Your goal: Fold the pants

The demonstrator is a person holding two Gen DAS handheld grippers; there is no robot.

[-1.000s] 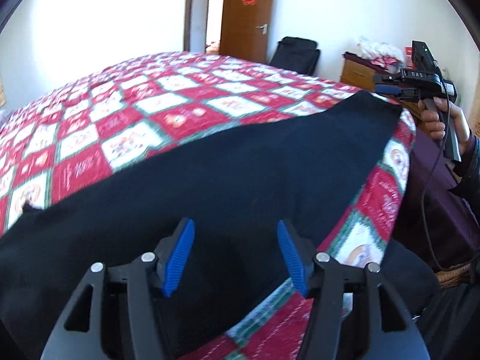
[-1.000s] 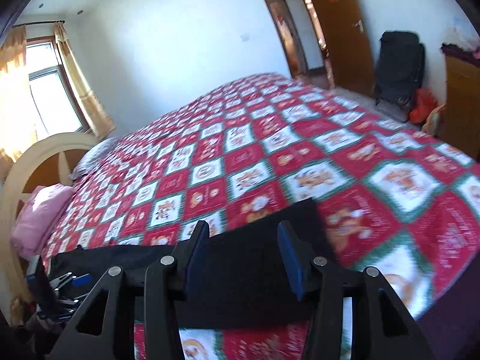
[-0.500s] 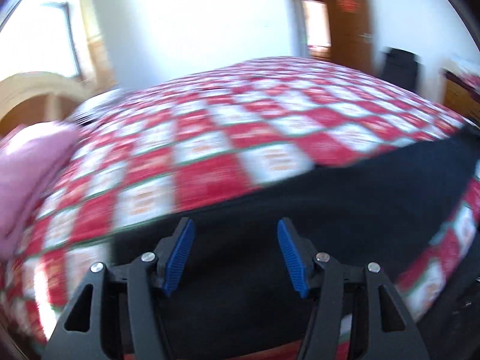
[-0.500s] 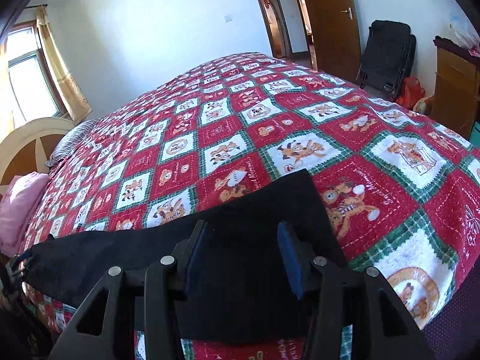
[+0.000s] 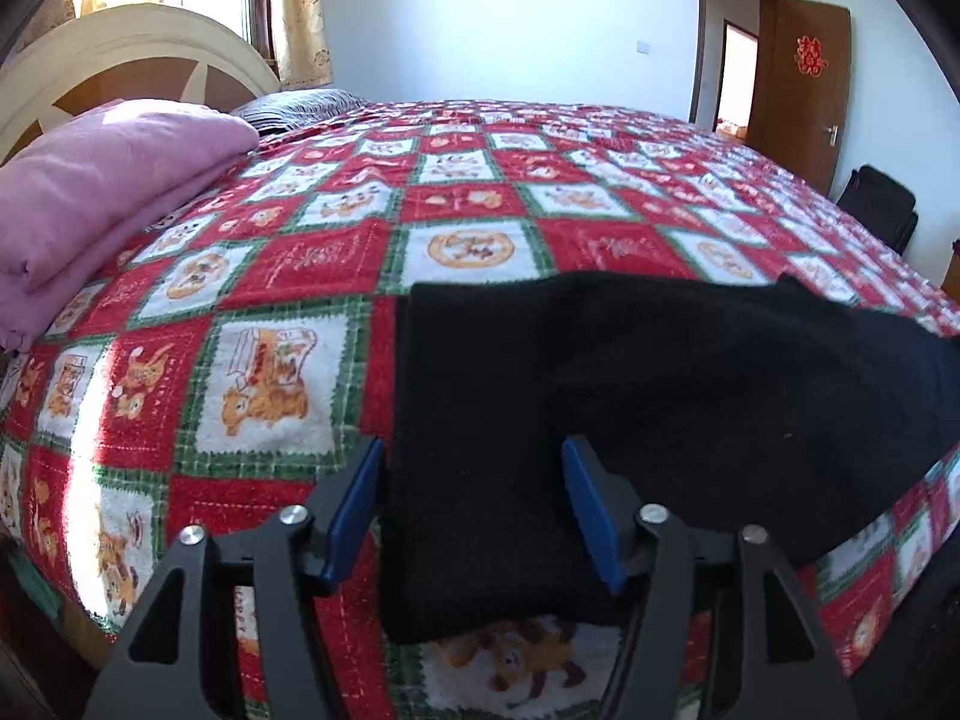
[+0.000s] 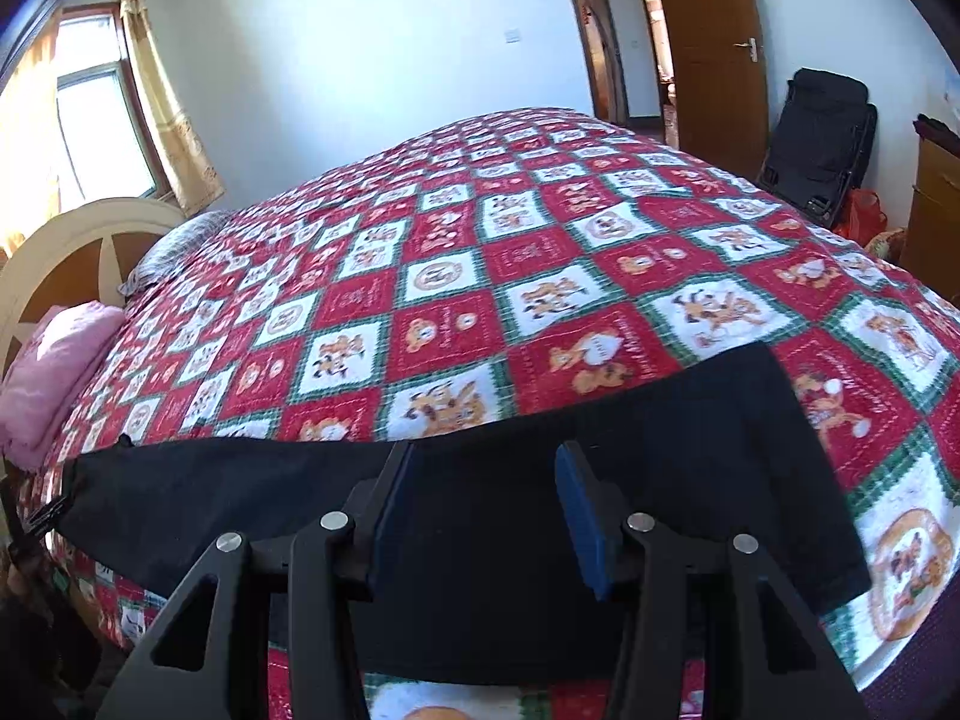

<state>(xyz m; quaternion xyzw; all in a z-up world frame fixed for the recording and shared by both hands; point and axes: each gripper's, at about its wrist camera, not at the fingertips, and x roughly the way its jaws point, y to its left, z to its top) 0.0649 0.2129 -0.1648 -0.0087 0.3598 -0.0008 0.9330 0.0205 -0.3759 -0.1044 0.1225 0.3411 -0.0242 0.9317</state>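
Your left gripper [image 5: 471,510] is hovering over one end of the black pants [image 5: 690,396], and its jaws are opening as you hold it there. The blue pads [image 5: 354,507] are standing on either side of that end of the cloth, with fabric lying between them, but they are not pressing on it; whether the tips are brushing the cloth, you cannot tell from this angle.

Your right gripper [image 6: 489,516] is pointing down at the other end of the pants [image 6: 492,516]. Its jaws are standing apart at a middling width, the cloth is showing in the gap, and nothing is being pinched.

The pants are lying flat in a long strip along the near edge of the quilt [image 5: 270,372], which is covering the bed in red, white and green squares.

Your left view is showing the square-cut end of the pants close up, plus a folded pink blanket [image 5: 102,192] by the headboard [image 5: 120,66]. Your right view is giving you the whole strip from end to end, and also a black bag [image 6: 816,144] by the door [image 6: 714,42].
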